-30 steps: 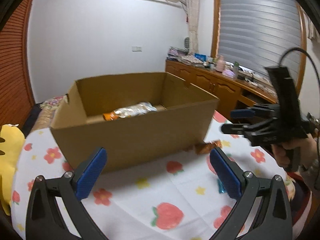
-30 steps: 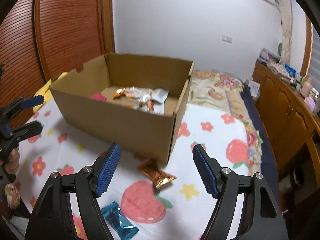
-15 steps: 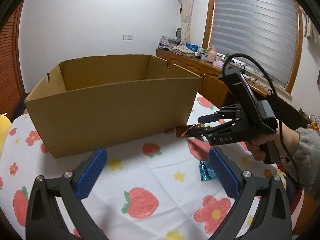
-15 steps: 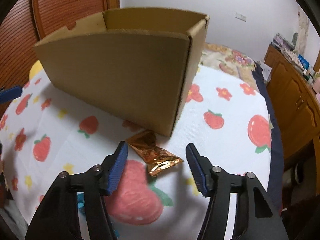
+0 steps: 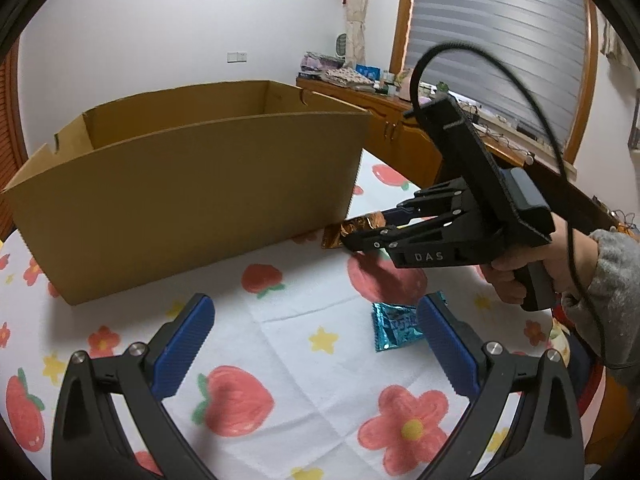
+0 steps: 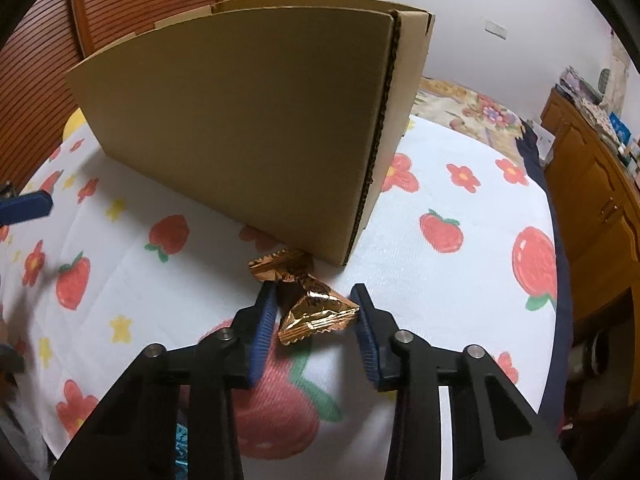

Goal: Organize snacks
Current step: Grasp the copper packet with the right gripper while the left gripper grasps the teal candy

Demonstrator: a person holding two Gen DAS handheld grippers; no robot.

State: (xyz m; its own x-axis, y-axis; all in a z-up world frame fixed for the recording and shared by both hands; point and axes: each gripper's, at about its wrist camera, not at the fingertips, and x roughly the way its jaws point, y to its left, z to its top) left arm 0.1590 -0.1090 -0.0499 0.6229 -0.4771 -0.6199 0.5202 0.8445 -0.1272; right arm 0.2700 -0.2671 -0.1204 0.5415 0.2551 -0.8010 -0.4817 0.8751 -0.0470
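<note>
A gold-orange foil snack (image 6: 308, 300) lies on the tablecloth by the near corner of the cardboard box (image 6: 256, 128). My right gripper (image 6: 316, 300) is low over it, jaws around it and closing in, both pads near or touching the wrapper. It also shows in the left wrist view (image 5: 370, 229) with the foil snack (image 5: 352, 227) between its tips. My left gripper (image 5: 316, 324) is open and empty above the cloth. A blue foil snack (image 5: 394, 326) lies just inside its right finger. The box (image 5: 188, 196) hides its contents.
The table has a white cloth with strawberries and flowers (image 5: 280, 344). A wooden cabinet with clutter (image 5: 404, 128) stands behind on the right, under a window with blinds. A wooden slatted door (image 6: 132, 4) is behind the box.
My right gripper has dropped to the foil snack and its jaws have narrowed around it. My left gripper has come lower and a little closer to the blue snack.
</note>
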